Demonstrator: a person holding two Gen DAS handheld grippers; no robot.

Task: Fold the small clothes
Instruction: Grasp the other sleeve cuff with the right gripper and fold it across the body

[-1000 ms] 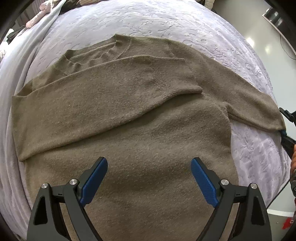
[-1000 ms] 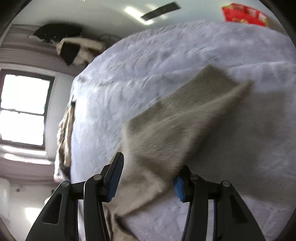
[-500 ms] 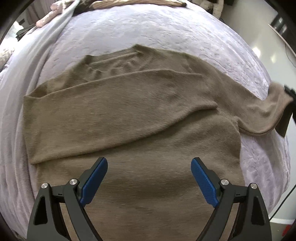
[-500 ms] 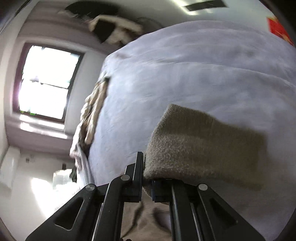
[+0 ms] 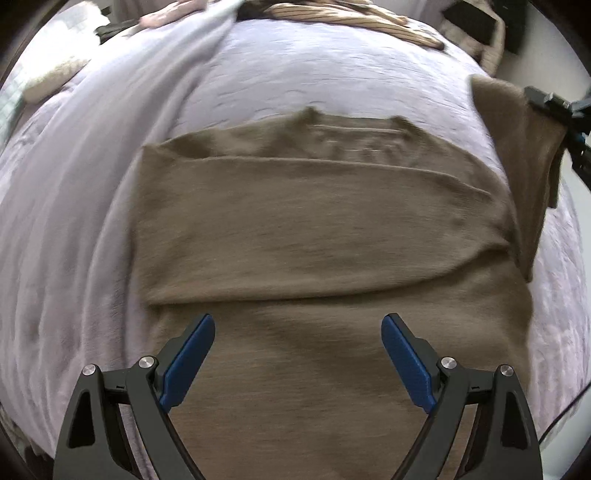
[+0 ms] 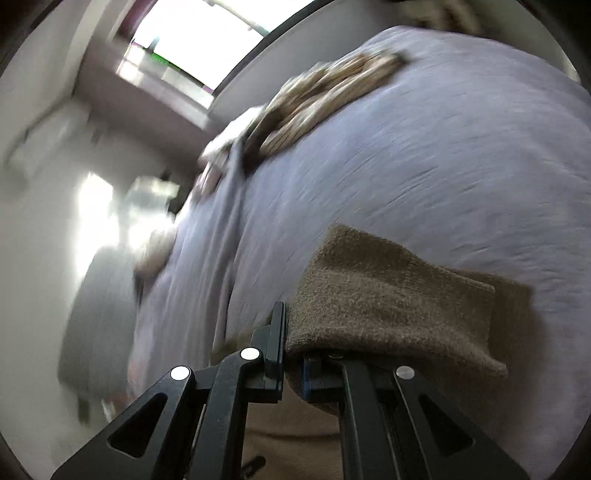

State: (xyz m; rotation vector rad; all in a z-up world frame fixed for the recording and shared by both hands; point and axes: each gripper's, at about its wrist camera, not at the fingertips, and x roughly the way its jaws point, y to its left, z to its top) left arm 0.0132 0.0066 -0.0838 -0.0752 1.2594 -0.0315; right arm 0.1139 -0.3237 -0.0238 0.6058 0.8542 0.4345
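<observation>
A brown knit sweater (image 5: pixel 317 236) lies flat on the lilac bedspread (image 5: pixel 332 77), collar away from me, with one sleeve folded across its chest. My left gripper (image 5: pixel 297 347) hovers open and empty over the sweater's lower body. My right gripper (image 6: pixel 293 354) is shut on the cuff of the other sleeve (image 6: pixel 391 295) and holds it lifted. In the left wrist view that raised sleeve (image 5: pixel 524 162) hangs at the right edge from the right gripper (image 5: pixel 550 107).
Striped and pale clothes (image 5: pixel 354 18) lie heaped at the far end of the bed, also seen in the right wrist view (image 6: pixel 321 99). A bright window (image 6: pixel 207 33) and the room floor lie beyond the bed's edge.
The right gripper has shut on the outstretched sleeve's cuff and lifted it up off the bed, inward. The left gripper has stayed open and drawn back a little.
</observation>
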